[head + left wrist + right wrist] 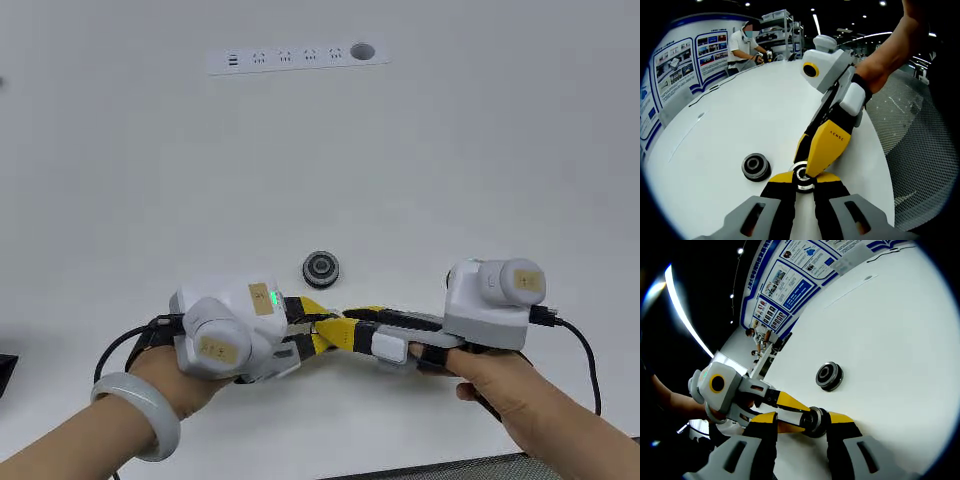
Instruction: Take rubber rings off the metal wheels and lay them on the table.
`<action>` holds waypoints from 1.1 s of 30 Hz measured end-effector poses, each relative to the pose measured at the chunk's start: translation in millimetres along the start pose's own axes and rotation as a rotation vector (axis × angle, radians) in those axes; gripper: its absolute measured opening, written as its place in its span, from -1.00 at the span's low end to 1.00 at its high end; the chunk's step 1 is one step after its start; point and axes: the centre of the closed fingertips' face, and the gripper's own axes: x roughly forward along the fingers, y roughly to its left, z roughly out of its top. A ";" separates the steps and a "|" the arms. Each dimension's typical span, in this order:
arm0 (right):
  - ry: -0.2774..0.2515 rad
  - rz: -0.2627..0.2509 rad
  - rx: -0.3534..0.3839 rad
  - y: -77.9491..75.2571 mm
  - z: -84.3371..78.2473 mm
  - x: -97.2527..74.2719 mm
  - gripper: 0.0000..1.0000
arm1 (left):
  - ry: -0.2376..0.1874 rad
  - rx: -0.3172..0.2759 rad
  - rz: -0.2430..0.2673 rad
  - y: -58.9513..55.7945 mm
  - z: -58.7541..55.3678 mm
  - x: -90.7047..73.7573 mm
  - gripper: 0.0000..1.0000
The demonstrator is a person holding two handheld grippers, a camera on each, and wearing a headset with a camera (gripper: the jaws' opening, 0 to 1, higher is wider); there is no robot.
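Two grippers meet tip to tip near the table's front edge. My left gripper (322, 327) (803, 181) is shut on a small metal wheel (802, 174) with a dark rubber ring, held just above the white table (420, 170). My right gripper (350, 326) (802, 421) comes from the opposite side, and its yellow jaws close on the same wheel (815, 421). In the left gripper view one right-hand fingertip (826, 145) lies over the wheel. A second ringed wheel (320, 267) (756, 166) (829, 375) lies flat on the table just beyond the grippers.
A white power strip (297, 55) lies at the table's far side. A dark object (5, 372) pokes in at the left edge. The table's near edge (440, 468) runs just behind my hands. A person (744, 45) stands far off by wall posters.
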 end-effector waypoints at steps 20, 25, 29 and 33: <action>0.055 0.016 0.015 2.8 -7.8 -8.3 -0.23 | -0.005 -0.003 -0.002 -0.1 0.3 -0.2 -0.74; 0.063 0.024 0.022 5.3 -8.9 -9.9 -0.21 | -0.005 -0.006 -0.002 -0.1 0.3 -0.1 -0.74; 0.064 0.026 0.025 6.3 -9.1 -11.5 -0.23 | -0.006 -0.008 -0.001 0.0 0.3 -0.1 -0.74; 0.062 0.029 0.030 6.0 -9.1 -12.8 -0.23 | -0.007 -0.010 -0.001 -0.1 0.4 0.0 -0.74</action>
